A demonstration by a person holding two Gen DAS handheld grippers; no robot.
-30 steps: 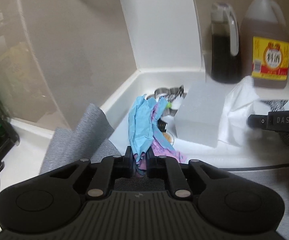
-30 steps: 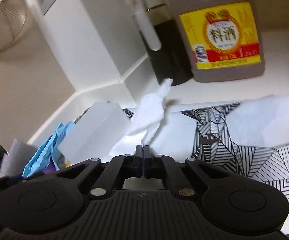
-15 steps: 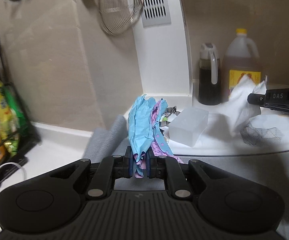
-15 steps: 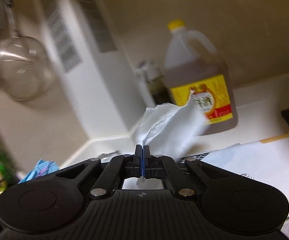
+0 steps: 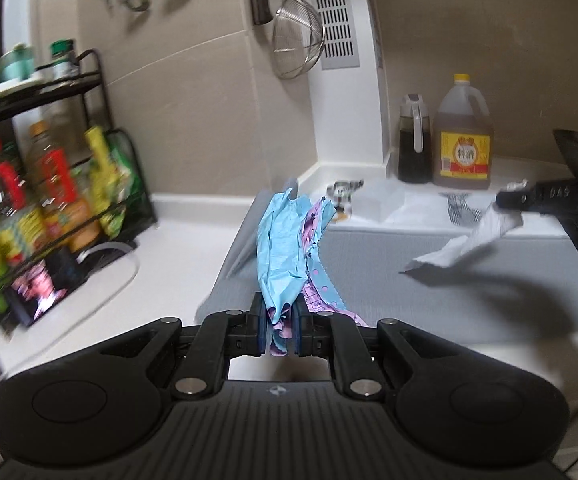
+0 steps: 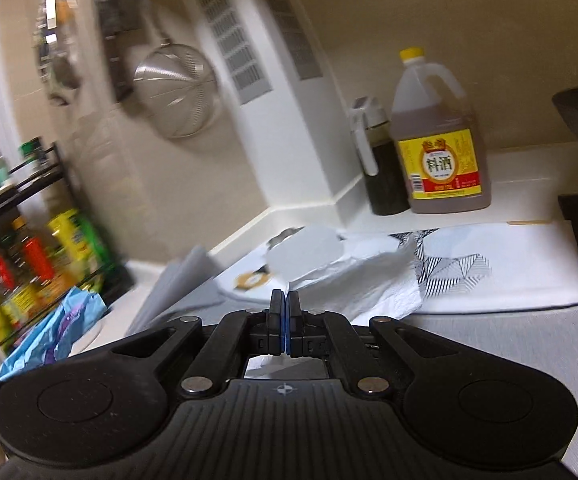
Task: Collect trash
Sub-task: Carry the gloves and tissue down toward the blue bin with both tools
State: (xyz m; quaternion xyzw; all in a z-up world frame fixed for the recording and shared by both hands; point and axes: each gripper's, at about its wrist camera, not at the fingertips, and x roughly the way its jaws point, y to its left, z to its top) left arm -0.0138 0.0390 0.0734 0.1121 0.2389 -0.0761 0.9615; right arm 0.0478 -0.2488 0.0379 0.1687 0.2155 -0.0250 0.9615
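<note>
Pinching blue wrappers between left fingers, white tissue between right fingers.

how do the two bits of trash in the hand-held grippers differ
The blue and pink wrapper is a colourful crumpled bundle; the white tissue is plain white. The wrapper stands up from the left hand-held gripper, whose jaws are parted around its bulk; the tissue droops from the right hand-held gripper, whose jaws are nearly touching on a thin edge. Both are crumpled, clamped and held above the grey mat.
</note>
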